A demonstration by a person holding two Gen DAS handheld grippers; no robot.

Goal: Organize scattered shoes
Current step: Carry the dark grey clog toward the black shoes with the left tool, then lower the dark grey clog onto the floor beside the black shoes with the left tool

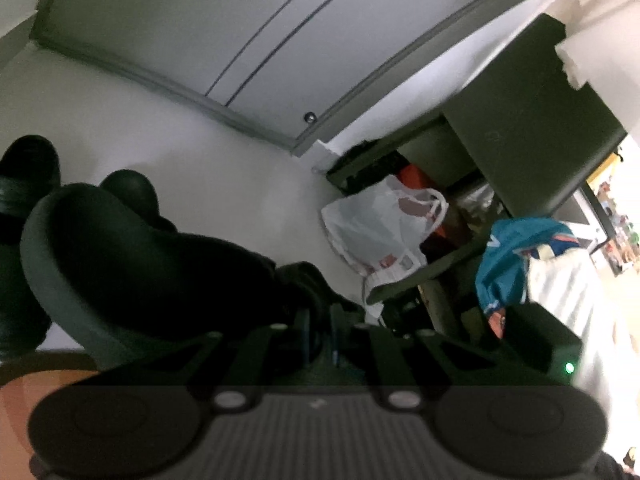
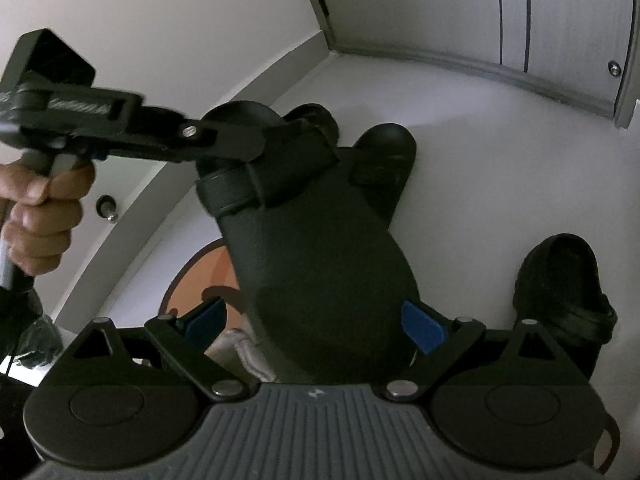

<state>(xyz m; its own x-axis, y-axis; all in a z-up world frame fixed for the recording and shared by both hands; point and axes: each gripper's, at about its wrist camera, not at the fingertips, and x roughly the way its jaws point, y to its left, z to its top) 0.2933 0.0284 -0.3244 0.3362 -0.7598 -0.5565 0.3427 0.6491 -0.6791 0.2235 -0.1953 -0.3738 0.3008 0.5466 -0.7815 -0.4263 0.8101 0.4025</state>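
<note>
Left wrist and right wrist views of 2 hand-held tools at a black sandal. The left tool (image 2: 256, 140) is seen in the right wrist view to be clamped on the strap end of the black sandal (image 2: 320, 248), with its handle gripped by a bare hand (image 2: 40, 208). In the left wrist view the fingers of the left tool (image 1: 320, 336) lie close together, pinched on dark strap material, and the grey sole of the sandal (image 1: 120, 264) fills the lower left.

The right tool (image 2: 316, 320) is shown with its blue pads (image 2: 424, 328) set apart on either side of the sandal's broad end; whether the pads touch it cannot be told. The sandal is held up, sole toward the camera, above a white floor (image 2: 480, 184).

2 further dark shoes are seen: 1 (image 2: 384, 168) behind the held sandal and 1 (image 2: 564, 288) at lower right on the floor. A white plastic bag (image 1: 380, 232), a teal cloth (image 1: 516, 260) and a dark shelf unit (image 1: 528, 128) stand at the right of the left wrist view.
</note>
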